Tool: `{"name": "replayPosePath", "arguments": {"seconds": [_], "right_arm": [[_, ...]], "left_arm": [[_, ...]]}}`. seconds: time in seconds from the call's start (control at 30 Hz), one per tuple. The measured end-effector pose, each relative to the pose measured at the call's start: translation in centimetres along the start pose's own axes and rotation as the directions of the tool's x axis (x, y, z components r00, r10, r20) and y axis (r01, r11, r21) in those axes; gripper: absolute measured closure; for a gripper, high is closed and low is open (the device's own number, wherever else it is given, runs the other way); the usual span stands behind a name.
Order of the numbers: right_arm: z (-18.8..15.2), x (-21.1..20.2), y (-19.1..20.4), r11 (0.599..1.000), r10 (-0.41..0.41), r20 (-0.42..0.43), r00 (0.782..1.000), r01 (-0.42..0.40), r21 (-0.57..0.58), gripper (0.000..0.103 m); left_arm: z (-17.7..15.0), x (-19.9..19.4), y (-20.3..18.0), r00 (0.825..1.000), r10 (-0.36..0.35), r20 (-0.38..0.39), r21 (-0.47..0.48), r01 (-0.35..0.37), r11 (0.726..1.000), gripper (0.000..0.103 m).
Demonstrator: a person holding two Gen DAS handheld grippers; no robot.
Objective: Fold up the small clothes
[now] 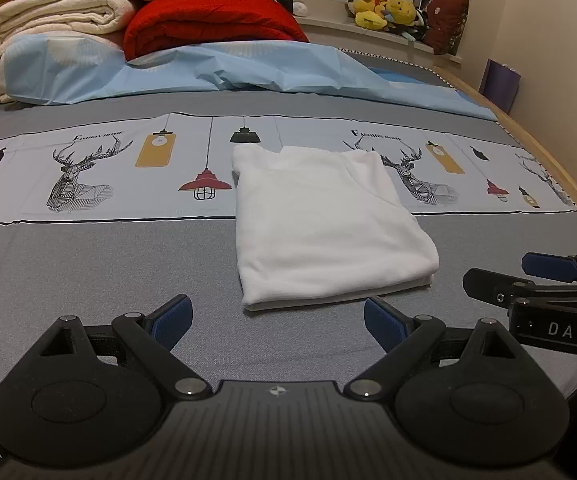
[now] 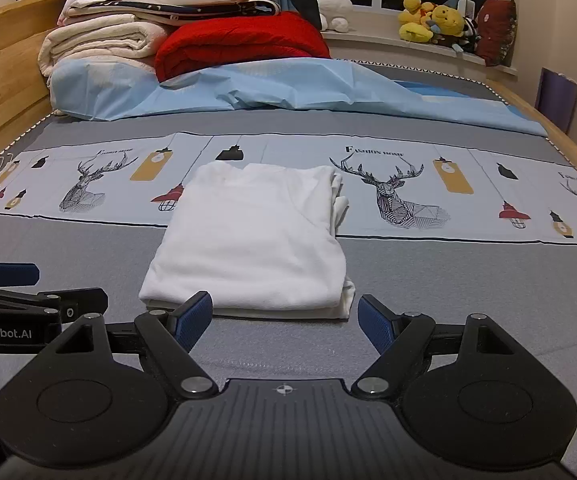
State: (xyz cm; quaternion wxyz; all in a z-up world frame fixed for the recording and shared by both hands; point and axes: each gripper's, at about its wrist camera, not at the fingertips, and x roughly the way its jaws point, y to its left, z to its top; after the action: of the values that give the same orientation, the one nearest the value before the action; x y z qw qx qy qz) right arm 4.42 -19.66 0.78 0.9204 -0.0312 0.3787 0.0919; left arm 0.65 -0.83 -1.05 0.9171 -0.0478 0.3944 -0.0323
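Observation:
A white garment lies folded into a neat rectangle on the grey bed sheet. In the right wrist view the same garment shows its stacked layers along the right edge. My left gripper hovers just in front of the garment's near edge, open, with nothing between its blue pads. My right gripper is also open and empty, a little short of that near edge. Each gripper shows at the other view's side: the right gripper and the left gripper.
Folded cream blankets, a red quilt and a light blue sheet pile up at the far end of the bed. Plush toys sit on the window ledge. A wooden bed frame runs along the left.

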Motion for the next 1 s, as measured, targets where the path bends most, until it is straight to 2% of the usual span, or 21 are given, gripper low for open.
{"name": "replayPosePath", "arguments": {"seconds": [1.0], "right_arm": [[-0.34,0.31,-0.65,1.0,0.014,-0.013,1.0,-0.014,-0.002,0.022]], "left_arm": [[-0.13,0.1,-0.51,1.0,-0.008,0.008,0.019,0.008,1.0,0.008]]}}
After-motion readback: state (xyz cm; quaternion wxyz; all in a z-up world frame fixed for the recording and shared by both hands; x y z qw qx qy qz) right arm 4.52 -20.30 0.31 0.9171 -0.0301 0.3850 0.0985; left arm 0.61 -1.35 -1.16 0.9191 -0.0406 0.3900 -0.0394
